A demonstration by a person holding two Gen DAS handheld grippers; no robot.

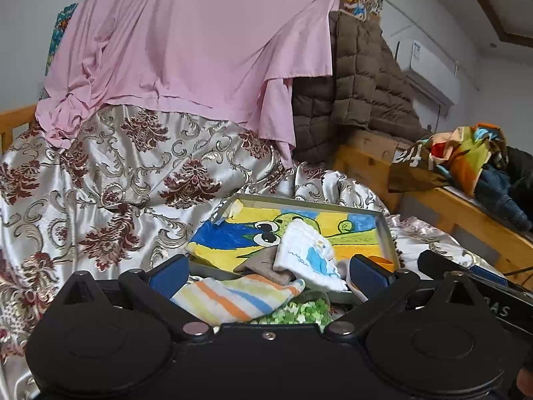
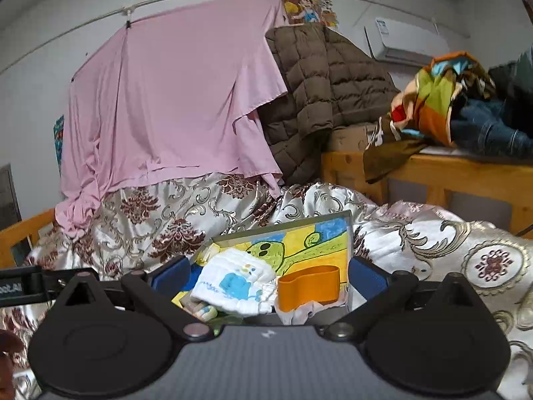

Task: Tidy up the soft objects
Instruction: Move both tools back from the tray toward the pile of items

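A shallow grey tray (image 1: 309, 202) with a cartoon picture inside lies on the bed. In it are a white cloth with a blue print (image 1: 308, 256), a grey-brown cloth (image 1: 263, 265), a striped cloth (image 1: 240, 300) and a green-and-white soft item (image 1: 299, 311). My left gripper (image 1: 268, 275) hovers near the tray's front edge, open wide, its pads touching nothing. In the right wrist view the white cloth (image 2: 236, 283) lies beside an orange band-shaped piece (image 2: 309, 286) in the tray (image 2: 283, 225). My right gripper (image 2: 268, 276) is also open wide and holds nothing.
A floral satin bedspread (image 1: 116, 183) covers the bed. A pink sheet (image 1: 200, 40) and a brown quilted jacket (image 1: 359, 76) hang behind it. A wooden bed frame (image 2: 449, 173) at the right carries a pile of colourful clothes (image 2: 443, 100).
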